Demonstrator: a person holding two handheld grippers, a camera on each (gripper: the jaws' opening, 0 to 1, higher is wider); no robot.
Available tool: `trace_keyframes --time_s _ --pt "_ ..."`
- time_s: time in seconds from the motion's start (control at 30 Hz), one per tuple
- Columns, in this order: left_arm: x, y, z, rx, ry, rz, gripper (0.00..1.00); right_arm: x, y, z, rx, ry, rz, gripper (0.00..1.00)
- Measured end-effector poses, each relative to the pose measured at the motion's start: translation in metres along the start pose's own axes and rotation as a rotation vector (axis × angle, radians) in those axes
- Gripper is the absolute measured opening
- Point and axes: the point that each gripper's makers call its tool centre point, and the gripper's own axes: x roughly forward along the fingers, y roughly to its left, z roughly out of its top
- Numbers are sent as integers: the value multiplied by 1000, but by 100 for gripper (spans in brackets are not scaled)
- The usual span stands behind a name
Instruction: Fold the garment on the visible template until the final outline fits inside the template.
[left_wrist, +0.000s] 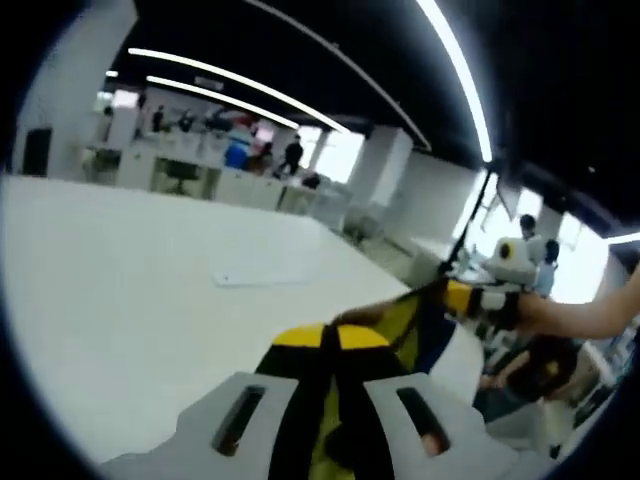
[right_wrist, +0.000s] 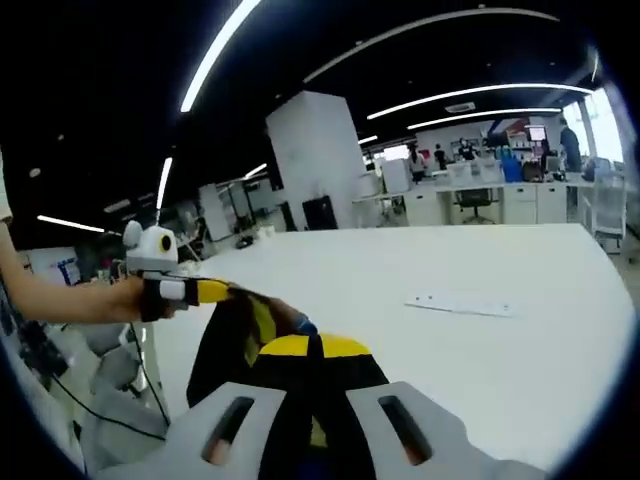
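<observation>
We see the garment (left_wrist: 335, 395), black with yellow panels, lifted off the counter (left_wrist: 130, 300) and stretched between the two grippers. In the left gripper view its cloth runs up between the white jaws of the left gripper (left_wrist: 330, 415), which are closed on a black-and-yellow bunch of it. From there the fabric reaches to the right, where the right gripper (left_wrist: 478, 300) has hold of the far end, with a person's forearm behind it. In the right gripper view it is mirrored: the garment (right_wrist: 300, 385) sits pinched in the jaws of the right gripper (right_wrist: 310, 420), and a dark fold trails left toward the left gripper (right_wrist: 185, 291), which is clamped on a yellow edge and carried by a bare hand (right_wrist: 125, 298).

The garment hangs over the near edge of the broad white counter (right_wrist: 480, 340). Farther out on that counter lies a faint, pale rectangular outline, the template (left_wrist: 262, 271), flat and well apart from the cloth; we also pick it out as a thin strip (right_wrist: 462, 305) in the right gripper view.

Beyond the counter there are white desks, chairs, square pillars and long ceiling light strips, with several people standing far back.
</observation>
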Motion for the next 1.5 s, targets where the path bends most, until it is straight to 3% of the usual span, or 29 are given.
trace_keyframes --time_s 0.23,0.63,0.97,1.23,1.37,1.5 --pt "-16 -9 22 23 -56 -3 0 -7 17 22 -73 -31 4 1" --pt "-35 -17 48 50 -120 2 0 -11 36 50 -90 -86 27 1" --pt "-49 -34 84 106 -187 -8 0 -21 48 90 -115 -165 35 1" --pt "-59 -54 122 168 -256 -23 0 -35 57 127 -141 -245 29 1" --pt "-63 -65 141 220 -287 -25 0 -41 61 143 -231 -255 11 1" --pt "-67 -73 155 233 -316 -36 0 -47 63 159 -226 -284 22 1"
